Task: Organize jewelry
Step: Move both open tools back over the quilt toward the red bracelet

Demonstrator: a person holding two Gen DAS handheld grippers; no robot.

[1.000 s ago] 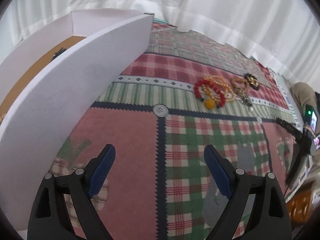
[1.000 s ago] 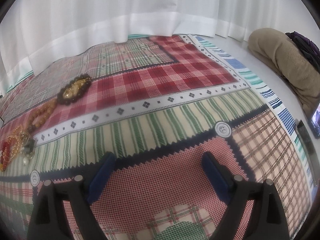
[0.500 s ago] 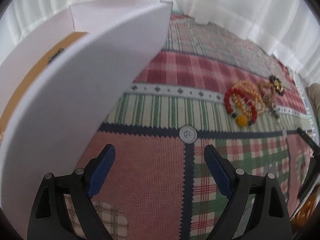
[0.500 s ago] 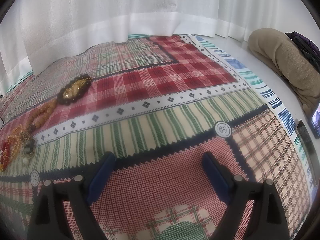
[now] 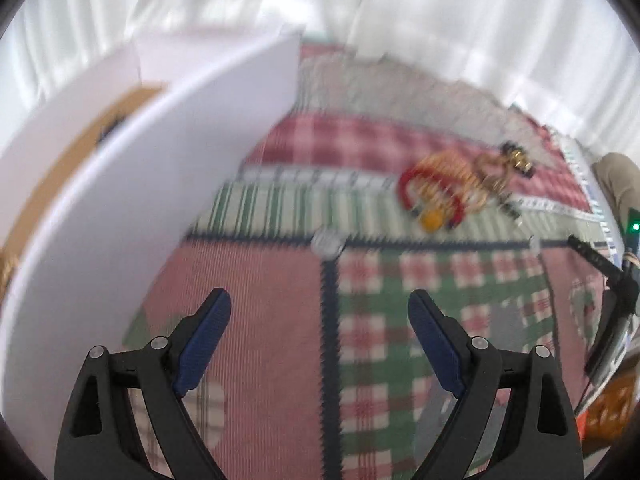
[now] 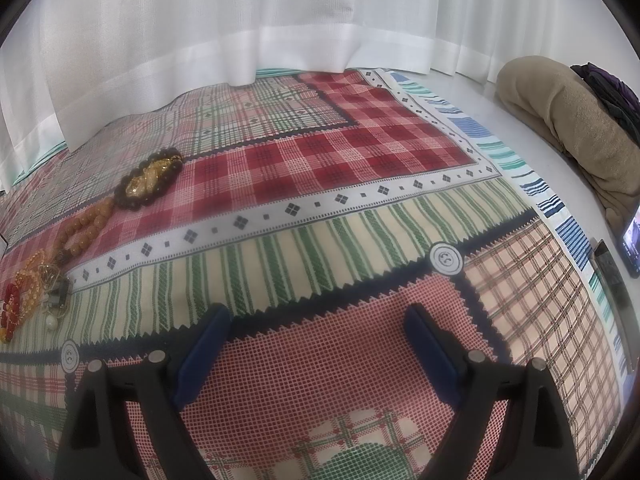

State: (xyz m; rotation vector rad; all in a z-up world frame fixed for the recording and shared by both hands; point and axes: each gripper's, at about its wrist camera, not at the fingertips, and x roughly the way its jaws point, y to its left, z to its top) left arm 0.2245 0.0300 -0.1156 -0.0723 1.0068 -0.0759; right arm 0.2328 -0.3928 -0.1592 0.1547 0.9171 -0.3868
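A pile of jewelry (image 5: 444, 196) lies on the patchwork mat: a red bead bracelet, orange and gold strands and a dark brooch. The left wrist view is blurred. My left gripper (image 5: 320, 312) hangs open over the mat, well short of the pile, with nothing between its fingers. A white box (image 5: 132, 184) with a brown floor stands at its left. In the right wrist view the same jewelry stretches along the left edge: a dark-rimmed gold brooch (image 6: 149, 180), amber beads (image 6: 82, 226) and red beads (image 6: 11, 312). My right gripper (image 6: 318, 326) is open and empty, to the right of them.
White curtains (image 6: 280, 16) hang behind the mat. A folded beige blanket (image 6: 568, 116) lies on the floor at the right, with a phone (image 6: 632, 240) and a dark remote (image 6: 612, 276) near the mat's edge. A black stand (image 5: 612, 312) is at the right of the left view.
The left wrist view swung: the box wall grew and the jewelry slid right half a second ago, then the view swung back partway and is now blurred. The right wrist view is unchanged.
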